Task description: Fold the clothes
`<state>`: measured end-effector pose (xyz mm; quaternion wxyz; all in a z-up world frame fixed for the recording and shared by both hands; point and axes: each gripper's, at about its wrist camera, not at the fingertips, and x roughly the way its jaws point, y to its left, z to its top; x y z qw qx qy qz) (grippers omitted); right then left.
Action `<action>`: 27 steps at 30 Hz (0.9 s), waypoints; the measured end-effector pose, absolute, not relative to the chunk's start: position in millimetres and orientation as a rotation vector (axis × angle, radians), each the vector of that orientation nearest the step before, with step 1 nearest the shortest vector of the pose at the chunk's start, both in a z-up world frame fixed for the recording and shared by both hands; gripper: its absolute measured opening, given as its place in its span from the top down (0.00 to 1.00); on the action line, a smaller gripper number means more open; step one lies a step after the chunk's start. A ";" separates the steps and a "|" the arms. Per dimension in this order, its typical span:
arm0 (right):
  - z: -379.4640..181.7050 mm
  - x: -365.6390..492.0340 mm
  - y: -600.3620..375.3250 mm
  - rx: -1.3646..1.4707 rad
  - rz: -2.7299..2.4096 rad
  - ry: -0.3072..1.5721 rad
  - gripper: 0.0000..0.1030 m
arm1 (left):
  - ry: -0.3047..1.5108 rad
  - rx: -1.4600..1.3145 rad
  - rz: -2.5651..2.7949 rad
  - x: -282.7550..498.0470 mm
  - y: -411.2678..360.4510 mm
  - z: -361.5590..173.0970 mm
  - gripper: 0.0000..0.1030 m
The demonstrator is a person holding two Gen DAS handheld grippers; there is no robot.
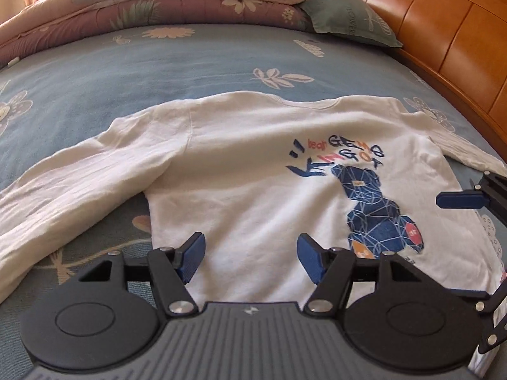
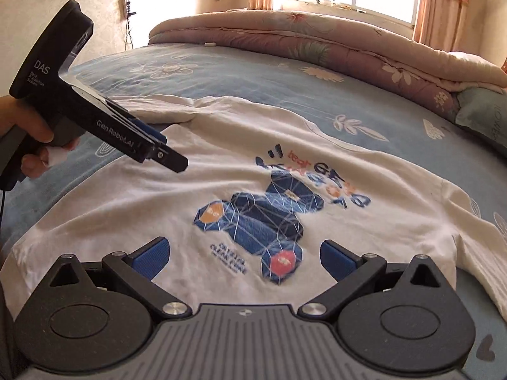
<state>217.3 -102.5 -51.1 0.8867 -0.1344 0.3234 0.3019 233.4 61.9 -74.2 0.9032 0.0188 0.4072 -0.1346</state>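
— We found the white long-sleeved cotton shirt with a blue bear print (image 1: 253,171) spread flat, print up, near the bed's front edge, both sleeves out.

— Our left gripper (image 1: 250,256) and right gripper (image 2: 244,256) hovered spread apart, holding nothing. Pinching the blue flowered bedsheet (image 1: 126,63) along with it could have dragged everything askew.

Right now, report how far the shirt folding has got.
Done: the white shirt lies spread flat, print up, on the blue bedsheet. In hand: nothing; the left gripper and right gripper are both open above it. Left: every fold; the long sleeve lies unfolded.
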 end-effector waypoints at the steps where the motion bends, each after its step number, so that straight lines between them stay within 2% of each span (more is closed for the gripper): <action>1: -53.9 228.1 -94.3 -0.274 0.637 0.667 0.00 | 0.846 0.038 -0.273 236.0 63.2 -77.1 0.38; 6: -84.2 259.5 -77.7 -0.270 0.656 0.727 0.00 | 0.869 0.034 -0.249 248.7 69.4 -91.8 0.37; 16: -84.6 168.1 -199.3 -0.202 0.573 0.756 0.00 | 0.863 0.050 -0.266 250.6 71.3 -93.8 0.36; 22: -66.5 142.4 -195.0 -0.165 0.575 0.729 0.00 | 0.874 0.064 -0.241 252.0 65.5 -93.7 0.35; 27: -85.9 119.7 -199.2 -0.240 0.530 0.760 0.00 | 0.871 0.057 -0.244 251.8 67.4 -94.5 0.35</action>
